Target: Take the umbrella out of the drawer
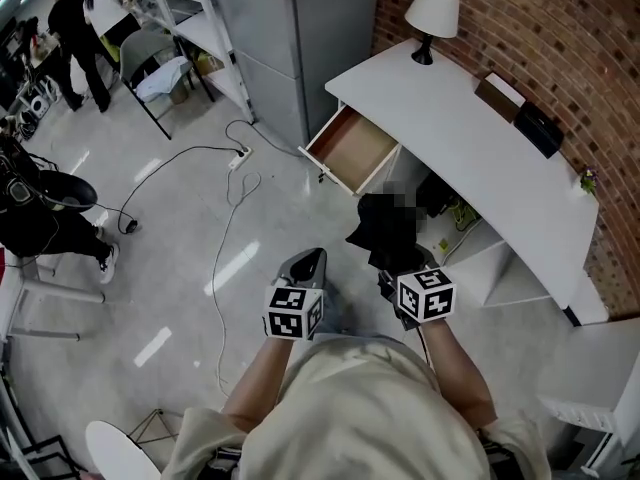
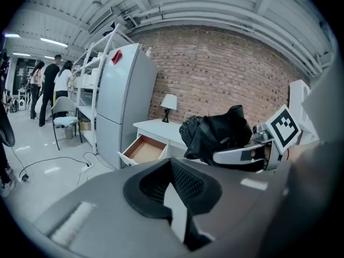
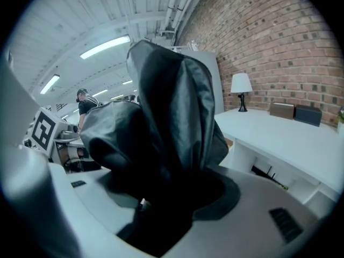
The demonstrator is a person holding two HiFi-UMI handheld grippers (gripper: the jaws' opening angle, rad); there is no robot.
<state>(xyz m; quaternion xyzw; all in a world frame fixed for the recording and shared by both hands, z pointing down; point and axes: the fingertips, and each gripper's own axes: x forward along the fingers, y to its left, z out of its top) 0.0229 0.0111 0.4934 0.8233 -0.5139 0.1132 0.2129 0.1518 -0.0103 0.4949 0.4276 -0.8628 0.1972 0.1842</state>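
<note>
Closest in are the person's arms [image 1: 455, 368], and each hand has a gripper. The left gripper [image 1: 305, 264] is closed tight and has nothing in it. The right gripper [image 1: 393, 273] has its jaws partly apart, and they squeeze the umbrella [image 1: 385, 226].

The umbrella is black and folded up into a soft bundle. It sticks out past the right gripper, up in the air in front of the person. It hangs over the floor [image 1: 180, 238] and is well apart from the drawer [image 1: 352, 150]. A thin cable [image 1: 230, 218] lies in loops on the floor to the left.

Farther off, the drawer is pulled out from the left end of the white desk [image 1: 470, 138]. The inside that shows is brown and bare. A small lamp [image 1: 432, 18] stands at the back of the desk. A tall grey fridge [image 1: 290, 38] is just beside the desk, and a brick wall [image 1: 520, 28] runs behind it. Far away in the corner, some people [image 1: 75, 28] stand by shelves.

The main job looks done, because the umbrella is out of the drawer and held in the right gripper. What may be left is to put the umbrella down somewhere. The drawer is open, but the task does not ask to shut it.
</note>
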